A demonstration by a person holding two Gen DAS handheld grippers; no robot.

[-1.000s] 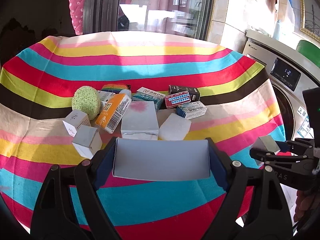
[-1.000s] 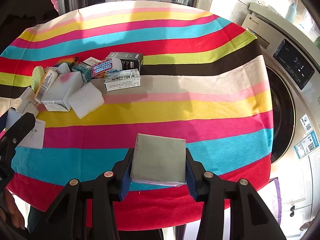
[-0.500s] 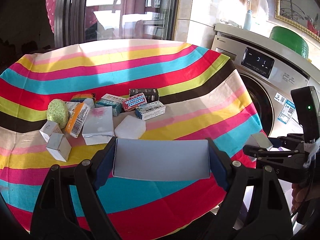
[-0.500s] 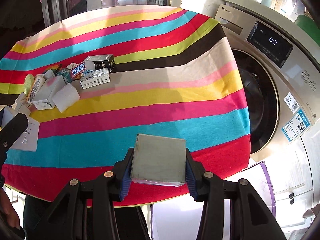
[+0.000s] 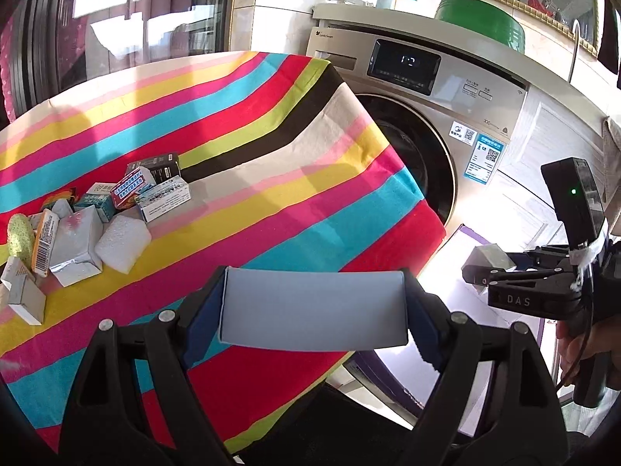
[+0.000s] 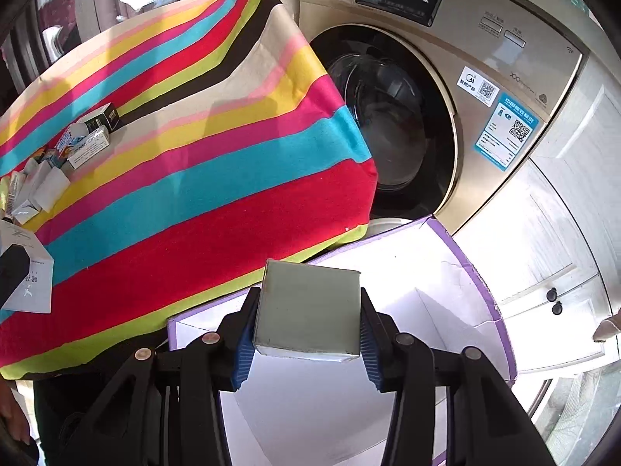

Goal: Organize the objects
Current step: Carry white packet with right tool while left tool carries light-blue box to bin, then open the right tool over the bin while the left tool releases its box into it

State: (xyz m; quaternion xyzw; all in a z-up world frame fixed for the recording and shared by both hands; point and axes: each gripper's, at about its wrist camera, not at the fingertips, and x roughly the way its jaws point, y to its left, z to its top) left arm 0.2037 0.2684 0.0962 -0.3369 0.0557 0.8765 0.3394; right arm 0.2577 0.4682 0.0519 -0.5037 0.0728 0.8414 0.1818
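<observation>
**Reporter:** What are the two tools holding?

**Photographer:** The left hand-held gripper (image 5: 314, 320) pinches a wide pale blue-grey box (image 5: 313, 308) between its blue pads, above the near edge of the table (image 5: 248, 209) with its striped cloth. The right hand-held gripper (image 6: 307, 324) is clamped on a squarer grey-green box (image 6: 308, 308), held over a white carton with purple rims (image 6: 471, 272) that stands on the floor beside the table.

**Reporter:** And the things left on the table?

**Photographer:** A huddle of small packages at the far left: a white foam block (image 5: 122, 242), a silver-wrapped box (image 5: 75, 242) touching it, an orange-edged packet (image 5: 44, 242) and a green sponge (image 5: 17, 237) beyond that. Behind them lie a blue-and-white medicine box (image 5: 165, 198), a red-labelled box (image 5: 130, 190) and a black box (image 5: 161, 167), all close together.

**Reporter:** What stands behind?

**Photographer:** A front-loading washing machine (image 6: 446, 89), its display lit, right beside the table's corner, with a green basin (image 5: 479, 17) on top. From the left camera, the right tool shows at the frame's right edge, its grey box over the carton.
</observation>
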